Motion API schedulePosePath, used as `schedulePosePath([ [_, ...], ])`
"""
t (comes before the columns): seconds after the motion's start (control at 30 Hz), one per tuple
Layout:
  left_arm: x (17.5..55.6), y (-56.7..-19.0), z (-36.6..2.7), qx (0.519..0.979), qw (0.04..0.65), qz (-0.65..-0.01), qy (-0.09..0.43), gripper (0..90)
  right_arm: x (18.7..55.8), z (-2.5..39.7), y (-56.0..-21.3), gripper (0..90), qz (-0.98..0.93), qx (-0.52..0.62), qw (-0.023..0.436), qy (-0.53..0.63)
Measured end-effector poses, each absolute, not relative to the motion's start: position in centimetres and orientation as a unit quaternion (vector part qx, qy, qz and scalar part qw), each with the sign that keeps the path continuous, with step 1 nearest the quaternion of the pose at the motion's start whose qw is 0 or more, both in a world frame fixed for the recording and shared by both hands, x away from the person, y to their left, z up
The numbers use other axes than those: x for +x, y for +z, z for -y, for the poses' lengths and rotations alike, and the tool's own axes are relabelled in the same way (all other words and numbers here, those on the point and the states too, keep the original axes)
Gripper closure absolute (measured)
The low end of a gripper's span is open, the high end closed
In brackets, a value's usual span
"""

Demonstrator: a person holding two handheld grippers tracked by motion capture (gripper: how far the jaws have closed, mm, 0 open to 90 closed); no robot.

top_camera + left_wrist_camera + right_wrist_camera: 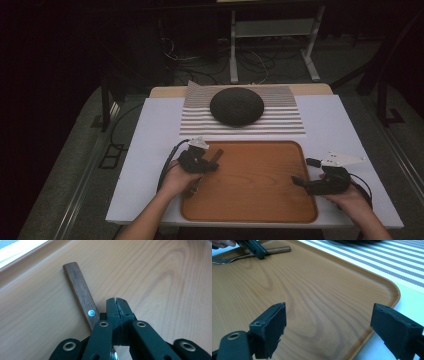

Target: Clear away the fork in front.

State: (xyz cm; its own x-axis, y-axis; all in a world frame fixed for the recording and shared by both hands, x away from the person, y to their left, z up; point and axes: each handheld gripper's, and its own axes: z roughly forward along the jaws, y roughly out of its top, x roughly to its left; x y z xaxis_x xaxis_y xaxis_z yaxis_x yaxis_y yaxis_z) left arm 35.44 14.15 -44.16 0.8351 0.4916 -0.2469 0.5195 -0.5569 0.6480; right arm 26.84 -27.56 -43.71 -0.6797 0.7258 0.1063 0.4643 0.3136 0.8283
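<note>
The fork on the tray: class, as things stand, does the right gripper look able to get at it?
Probably yes. The right gripper stands open at the tray's right edge, with bare wood between it and the fork. But the left gripper sits closed over the fork's handle.

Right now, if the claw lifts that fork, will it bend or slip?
Probably no bending: the fork looks like stiff metal with a riveted wooden handle. It may tilt, since the left claw, jaws closed, grips near its middle. It looks thin and light, so lifting should be easy.
</note>
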Motion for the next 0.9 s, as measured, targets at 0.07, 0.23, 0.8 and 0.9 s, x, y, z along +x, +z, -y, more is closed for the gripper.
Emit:
schedulePosePath([
  [0.07,35.5,-44.1,-14.7,0.881,0.373,-0.291,-0.017,89.2,26.8,27.5,-43.7,13.1,-0.797,0.372,0.145,0.453],
  [0.23,35.8,-44.1,-16.0,0.876,0.373,-0.306,-0.015,88.9,26.8,27.5,-43.7,13.2,-0.798,0.372,0.145,0.451],
  [0.8,36.2,-44.0,-18.2,0.868,0.370,-0.331,-0.003,88.3,26.8,27.5,-43.7,13.3,-0.800,0.371,0.150,0.446],
  [0.9,36.1,-43.8,-18.2,0.867,0.375,-0.328,0.001,85.1,26.8,27.5,-43.7,13.3,-0.800,0.371,0.151,0.447],
])
